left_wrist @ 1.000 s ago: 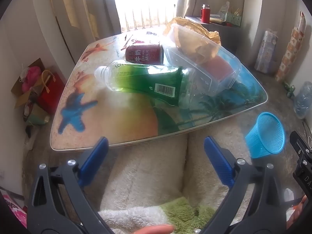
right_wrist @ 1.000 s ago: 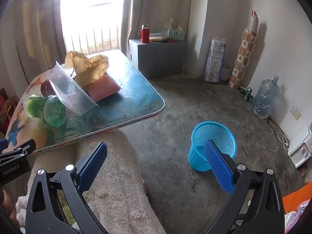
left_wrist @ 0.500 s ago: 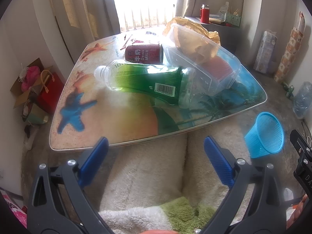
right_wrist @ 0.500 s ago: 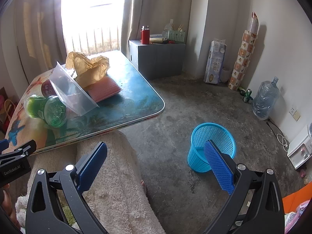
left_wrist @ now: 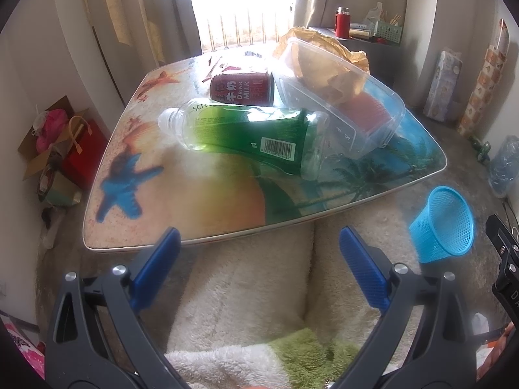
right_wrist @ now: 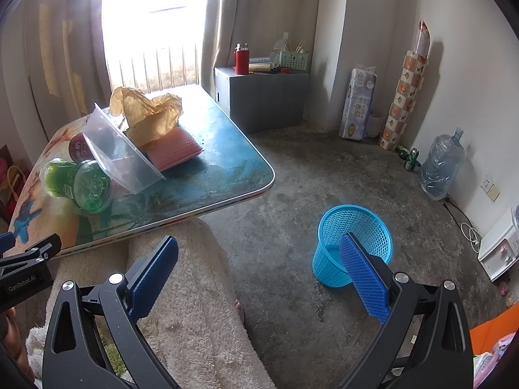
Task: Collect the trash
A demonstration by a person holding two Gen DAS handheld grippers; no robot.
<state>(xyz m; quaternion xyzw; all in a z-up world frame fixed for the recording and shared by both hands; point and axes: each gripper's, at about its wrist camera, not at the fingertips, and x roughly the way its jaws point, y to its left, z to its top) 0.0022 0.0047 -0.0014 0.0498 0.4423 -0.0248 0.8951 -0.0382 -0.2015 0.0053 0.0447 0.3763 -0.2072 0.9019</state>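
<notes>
On the low table (left_wrist: 194,207) (right_wrist: 227,175) lies a green plastic bottle (left_wrist: 246,133) (right_wrist: 78,183) on its side, with a red milk can (left_wrist: 241,88) (right_wrist: 77,147) behind it. A clear plastic container (left_wrist: 340,97) (right_wrist: 120,159) leans over crumpled brown paper (left_wrist: 324,48) (right_wrist: 146,113) and a red sponge (right_wrist: 172,150). A blue mesh bin (left_wrist: 442,225) (right_wrist: 353,244) stands on the floor to the right. My left gripper (left_wrist: 259,249) hangs open before the table's near edge, holding nothing. My right gripper (right_wrist: 259,259) is open and empty over the floor, left of the bin.
A fluffy cream rug (left_wrist: 243,291) (right_wrist: 194,308) covers the floor below both grippers. A grey cabinet (right_wrist: 262,97) with a red flask stands at the back. A large water jug (right_wrist: 441,165) sits by the right wall. Bags and a box (left_wrist: 58,149) crowd the left wall.
Both views have shifted only slightly; the trash on the table and the bin have not moved. Both grippers stay open.
</notes>
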